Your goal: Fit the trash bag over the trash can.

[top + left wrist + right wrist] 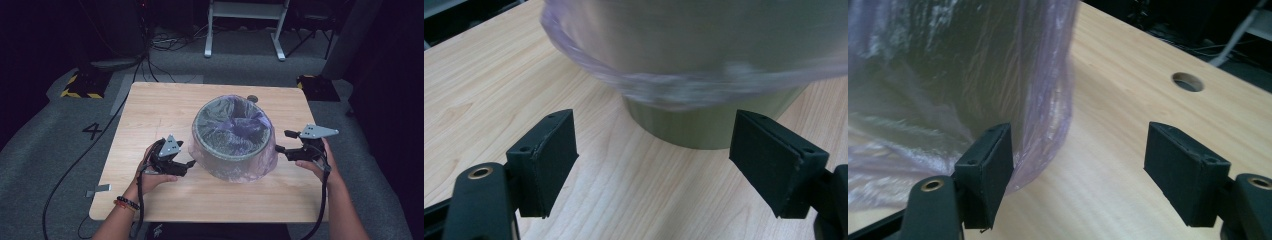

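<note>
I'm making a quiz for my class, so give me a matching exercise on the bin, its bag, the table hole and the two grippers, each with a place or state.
Things:
1. bin
2. bag
3. hole
4. left gripper
5. right gripper

Places or states:
A. purple, folded over the rim
B. open, right of the bin
C. far edge of the table
D. grey, mid-table
E. open, left of the bin

Pairs: 1-D, 2-A, 3-C, 4-E, 5-B

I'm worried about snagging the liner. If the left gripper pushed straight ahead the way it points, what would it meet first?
Probably the grey bin, low on its wall, just under the bag's hanging purple edge. The left gripper is open, with bare table between; depth is uncertain.
</note>
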